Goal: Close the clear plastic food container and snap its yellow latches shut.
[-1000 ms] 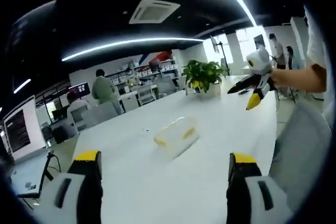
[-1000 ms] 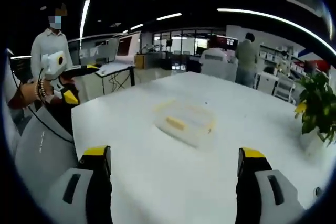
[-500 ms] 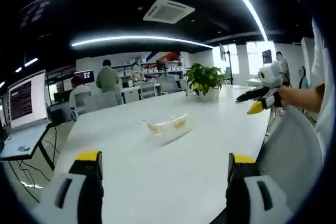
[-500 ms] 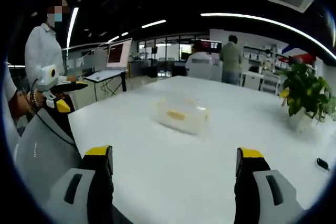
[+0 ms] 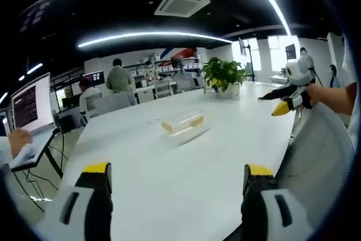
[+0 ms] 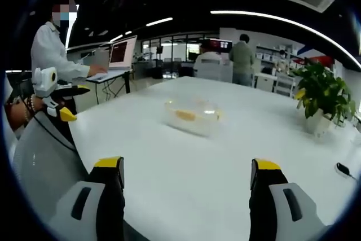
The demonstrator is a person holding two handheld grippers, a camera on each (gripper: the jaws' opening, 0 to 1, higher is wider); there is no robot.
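- Clear plastic food container with yellow latches [image 5: 181, 124] [image 6: 192, 115] sits on white table [image 5: 169, 179], well apart from both grippers.
- Left gripper [image 5: 175, 196] and right gripper [image 6: 186, 190]: jaws spread, empty.
- Risk: the light container may slide under an uneven latch press.

The container [image 5: 183, 126] [image 6: 192, 115] is a clear plastic box with yellow latches [image 5: 168, 126] on its sides. It sits flat on the white table [image 5: 169, 179], out toward the middle, well apart from the edges. Whether its lid is fully seated cannot be told.
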